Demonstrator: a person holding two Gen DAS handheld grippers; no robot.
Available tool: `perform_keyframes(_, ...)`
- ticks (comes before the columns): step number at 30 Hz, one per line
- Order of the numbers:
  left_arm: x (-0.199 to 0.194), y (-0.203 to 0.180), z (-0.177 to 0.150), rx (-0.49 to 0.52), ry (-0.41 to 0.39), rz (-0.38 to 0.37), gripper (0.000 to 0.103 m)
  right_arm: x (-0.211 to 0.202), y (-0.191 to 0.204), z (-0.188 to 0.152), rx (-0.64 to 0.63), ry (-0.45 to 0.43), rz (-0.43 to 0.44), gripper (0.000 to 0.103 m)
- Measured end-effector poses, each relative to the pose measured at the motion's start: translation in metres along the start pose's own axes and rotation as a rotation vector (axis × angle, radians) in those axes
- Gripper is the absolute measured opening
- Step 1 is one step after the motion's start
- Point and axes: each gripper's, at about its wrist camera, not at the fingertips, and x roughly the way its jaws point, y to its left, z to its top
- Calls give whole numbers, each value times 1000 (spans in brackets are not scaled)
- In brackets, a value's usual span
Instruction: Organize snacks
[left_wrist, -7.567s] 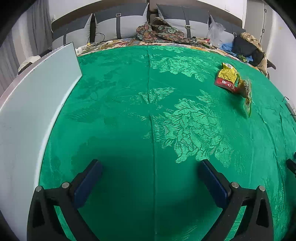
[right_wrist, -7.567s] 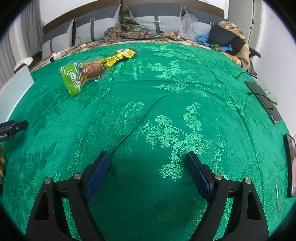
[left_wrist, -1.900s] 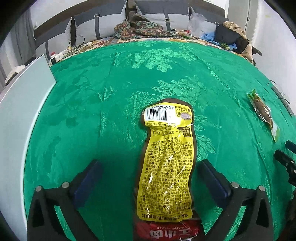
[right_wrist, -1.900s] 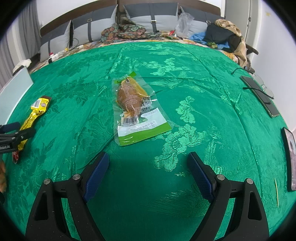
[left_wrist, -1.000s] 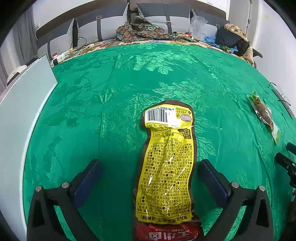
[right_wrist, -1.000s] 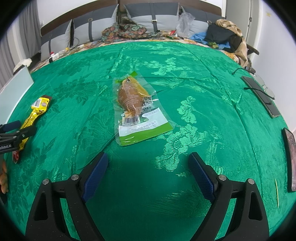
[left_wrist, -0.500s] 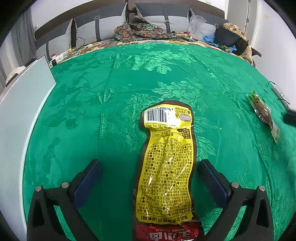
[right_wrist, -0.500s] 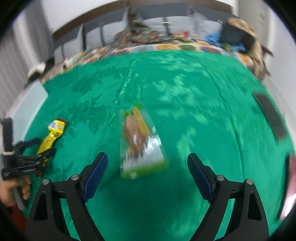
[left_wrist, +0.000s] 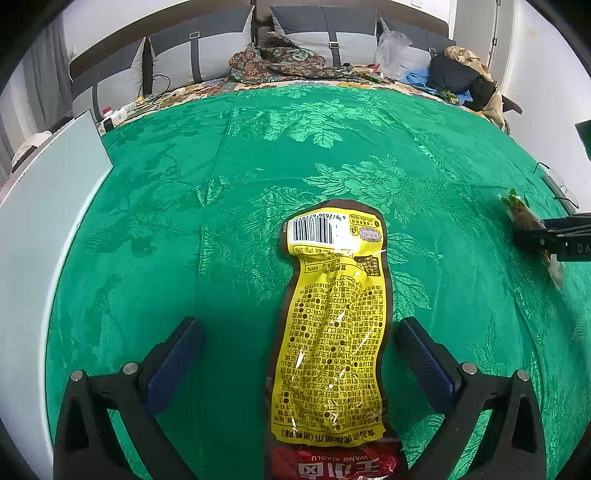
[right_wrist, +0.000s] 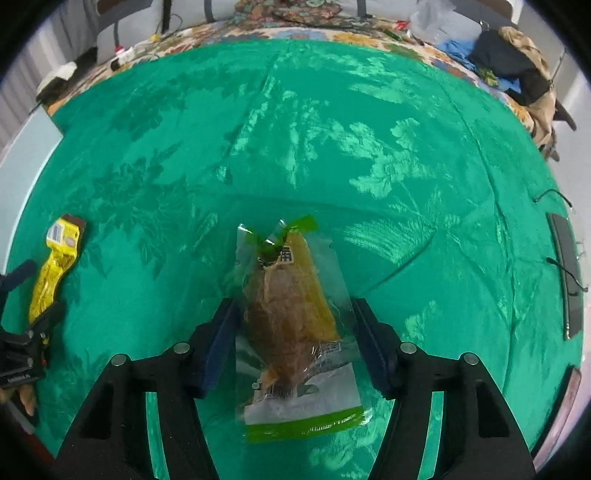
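Observation:
A long yellow snack packet (left_wrist: 332, 332) with a barcode lies flat on the green cloth, between the wide-open fingers of my left gripper (left_wrist: 295, 350). It also shows at the left of the right wrist view (right_wrist: 55, 273). A clear packet with a brown snack and green trim (right_wrist: 291, 325) lies between the fingers of my right gripper (right_wrist: 291, 332), which stand close on either side of it; whether they press it I cannot tell. In the left wrist view this packet (left_wrist: 524, 218) is at the far right, partly hidden by the right gripper.
A pale board (left_wrist: 37, 229) lies along the cloth's left edge. Pillows and clothes (left_wrist: 280, 62) lie beyond the far edge. Dark flat devices with cables (right_wrist: 567, 269) lie at the right edge.
My right gripper has moved forward and down over the clear packet, and its fingers have come much closer together around it. My left gripper and the yellow packet have stayed still.

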Motion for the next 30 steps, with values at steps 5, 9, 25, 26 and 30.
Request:
perform_keyframes(5, 0, 0, 0, 0, 0, -1, 103, -3, 4, -6, 47, -49, -19, 66)
perform_keyframes(9, 0, 0, 0, 0, -1, -1, 103, -9, 9, -27, 77, -166, -41, 67)
perform_keyframes(25, 1, 1, 0, 0, -1, -1, 103, -13, 11, -45, 89, -286, -61, 73)
perform_keyframes(26, 1, 1, 0, -1, -1, -1, 103, -13, 10, -47, 91, -286, -61, 74)
perform_keyframes(30, 1, 1, 0, -1, -2, -1, 103, -11, 8, -47, 97, -284, -62, 76)
